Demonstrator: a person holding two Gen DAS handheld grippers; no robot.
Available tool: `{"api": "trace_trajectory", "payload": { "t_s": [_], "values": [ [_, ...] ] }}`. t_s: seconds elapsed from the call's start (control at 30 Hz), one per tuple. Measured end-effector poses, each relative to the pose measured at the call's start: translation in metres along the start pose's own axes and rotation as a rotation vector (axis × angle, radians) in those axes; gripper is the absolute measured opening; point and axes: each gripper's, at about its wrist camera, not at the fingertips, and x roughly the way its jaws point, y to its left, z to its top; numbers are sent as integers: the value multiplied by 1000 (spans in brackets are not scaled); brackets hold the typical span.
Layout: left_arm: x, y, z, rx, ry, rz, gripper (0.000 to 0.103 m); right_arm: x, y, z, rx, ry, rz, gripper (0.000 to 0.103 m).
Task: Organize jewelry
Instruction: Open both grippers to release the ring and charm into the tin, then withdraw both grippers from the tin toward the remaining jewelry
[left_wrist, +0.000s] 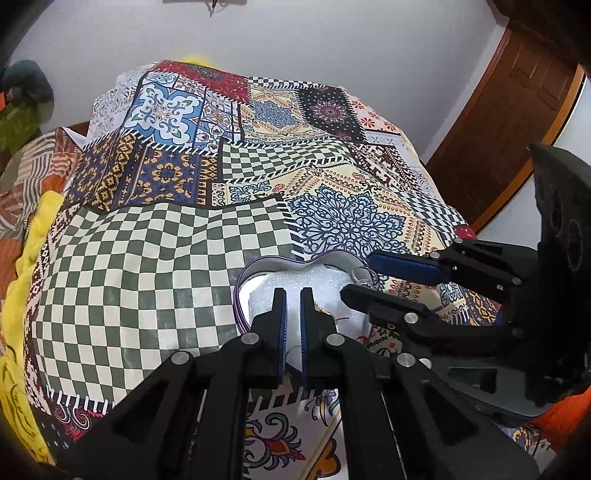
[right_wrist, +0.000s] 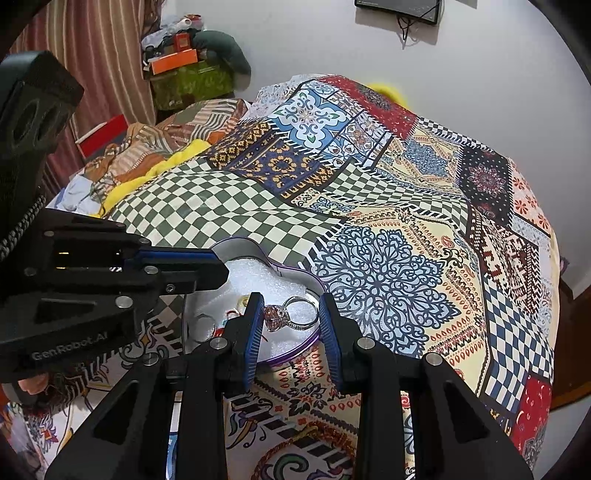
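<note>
two claws (right_wrist: 291, 328) (left_wrist: 293, 314), right spread around one ring (right_wrist: 295, 314), left nearly clenched, one tin (right_wrist: 258, 254)

Left wrist view: close, looking down along its fingers across the bedspread (left_wrist: 155, 266) toward the wall. Right wrist view: close, from the right, same facing. Both share the tin (left_wrist: 258, 269) (right_wrist: 255, 258).
</note>
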Motion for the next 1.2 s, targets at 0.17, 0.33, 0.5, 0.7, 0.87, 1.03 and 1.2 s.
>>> {"api": "trace_trajectory", "payload": {
  "t_s": [0.17, 0.33, 0.5, 0.7, 0.87, 1.03, 1.2],
  "values": [
    [-9, -3, 0, 24, -20, 29, 5, 2, 2, 1, -18, 9, -2, 28],
    [-24, -5, -1, 32, -60, 65, 11, 1, 3, 3, -20, 15, -16, 28],
    [-39, -11, -4, 72, -88, 124, 12, -5, 4, 3, -18, 10, -31, 34],
    [-51, -15, -11, 83, -97, 142, 13, -26, 5, 2, -10, -20, -43, 34],
    [-66, -22, -19, 85, -107, 148, 13, -52, 7, -1, 0, -55, -61, 34],
    [-83, -33, -26, 92, -118, 151, 13, -79, 7, -7, 19, -84, -78, 34],
    [-95, -48, -34, 104, -124, 146, 22, -100, 5, -19, 43, -106, -91, 34]
  ]
}}
